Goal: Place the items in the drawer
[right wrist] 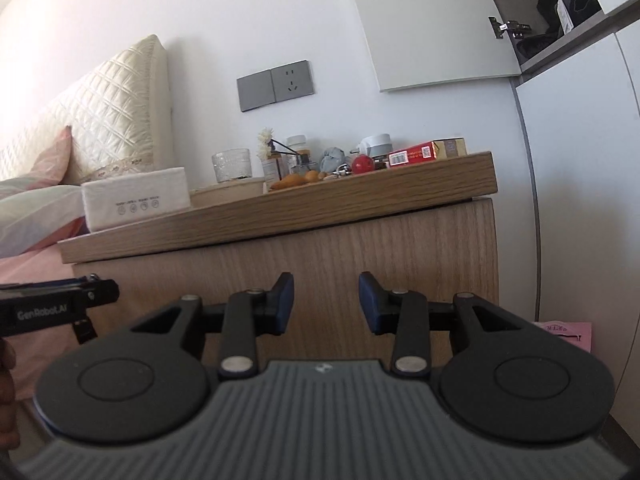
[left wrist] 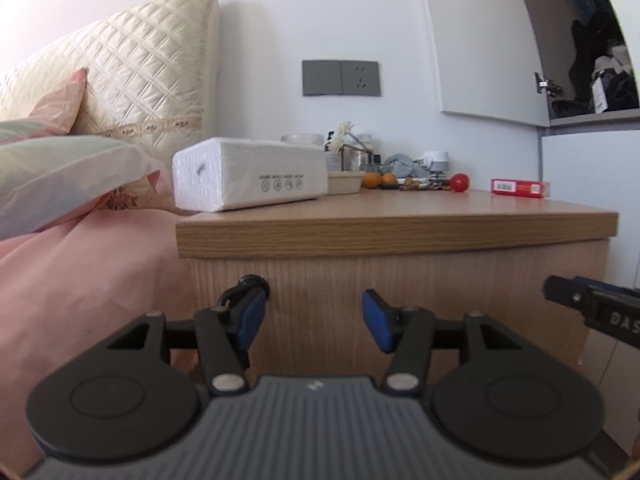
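Observation:
A wooden nightstand (left wrist: 400, 232) (right wrist: 280, 216) stands beside a bed; its drawer front (left wrist: 400, 288) (right wrist: 320, 256) is shut. On top sit a white tissue pack (left wrist: 248, 174) (right wrist: 136, 198), a red ball (left wrist: 459, 182) (right wrist: 362, 165), a red box (left wrist: 519, 188) (right wrist: 413, 153), oranges (left wrist: 376, 179) (right wrist: 294, 180) and small bottles. My left gripper (left wrist: 314, 318) is open and empty, low before the drawer front. My right gripper (right wrist: 326, 303) is open and empty at the same height, and shows at the right edge of the left wrist view (left wrist: 592, 306).
A bed with pink cover (left wrist: 80, 280) and quilted headboard (left wrist: 140, 72) lies to the left. A glass cup (right wrist: 231, 165) and shallow beige tray (left wrist: 346, 182) sit on the nightstand. An open wall cabinet (left wrist: 592, 60) hangs upper right. A pink paper (right wrist: 568, 334) lies on the floor.

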`<state>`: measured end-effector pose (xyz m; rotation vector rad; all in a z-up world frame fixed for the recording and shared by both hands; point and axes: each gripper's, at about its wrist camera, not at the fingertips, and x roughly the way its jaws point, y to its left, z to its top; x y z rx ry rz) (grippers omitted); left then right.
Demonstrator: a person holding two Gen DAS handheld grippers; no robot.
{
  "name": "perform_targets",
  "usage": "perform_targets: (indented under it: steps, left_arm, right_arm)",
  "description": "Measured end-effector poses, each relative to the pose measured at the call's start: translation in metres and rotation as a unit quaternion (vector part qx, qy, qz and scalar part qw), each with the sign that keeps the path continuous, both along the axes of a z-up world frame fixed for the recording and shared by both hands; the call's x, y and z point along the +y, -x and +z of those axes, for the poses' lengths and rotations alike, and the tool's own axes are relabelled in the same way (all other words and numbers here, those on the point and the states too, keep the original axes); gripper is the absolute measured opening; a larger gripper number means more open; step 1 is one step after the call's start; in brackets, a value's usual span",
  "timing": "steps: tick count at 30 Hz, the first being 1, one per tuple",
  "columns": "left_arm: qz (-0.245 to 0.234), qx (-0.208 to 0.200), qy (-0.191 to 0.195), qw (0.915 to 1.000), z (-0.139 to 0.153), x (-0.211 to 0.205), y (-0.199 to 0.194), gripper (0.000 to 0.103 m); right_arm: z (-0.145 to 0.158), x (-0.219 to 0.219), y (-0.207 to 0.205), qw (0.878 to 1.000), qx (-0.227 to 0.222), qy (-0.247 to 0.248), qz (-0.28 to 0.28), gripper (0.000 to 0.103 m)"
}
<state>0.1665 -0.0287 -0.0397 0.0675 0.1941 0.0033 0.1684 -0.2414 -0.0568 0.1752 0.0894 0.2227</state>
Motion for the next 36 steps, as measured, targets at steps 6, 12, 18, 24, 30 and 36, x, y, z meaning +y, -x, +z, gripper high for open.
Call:
perform_targets:
  steps: [6, 12, 18, 24, 30, 36]
  left_arm:
    - [-0.003, -0.010, -0.008, 0.9999, 0.003, -0.006, 0.029, 0.063]
    - [0.014, -0.018, -0.018, 0.9996, 0.015, 0.001, 0.051, 0.068]
    - [0.011, -0.021, -0.005, 0.9997, 0.029, 0.008, 0.075, 0.076]
    - [0.005, -0.041, -0.005, 0.9991, 0.050, 0.006, 0.102, 0.080]
    - [0.005, -0.050, -0.008, 0.9987, 0.068, 0.004, 0.132, 0.083]
    - [0.014, -0.059, 0.008, 0.9981, 0.076, 0.008, 0.159, 0.083]
  right_arm:
    - [0.009, 0.000, 0.016, 1.000, 0.009, -0.001, 0.007, 0.040]
    - [0.022, -0.003, 0.042, 1.000, 0.023, 0.007, 0.020, 0.040]
    - [0.041, -0.005, 0.068, 0.999, 0.024, 0.005, 0.033, 0.040]
    - [0.061, -0.006, 0.091, 0.999, 0.029, 0.014, 0.034, 0.040]
    - [0.076, -0.008, 0.114, 0.999, 0.027, 0.005, 0.040, 0.040]
    - [0.083, -0.006, 0.133, 0.999, 0.015, -0.002, 0.039, 0.040]
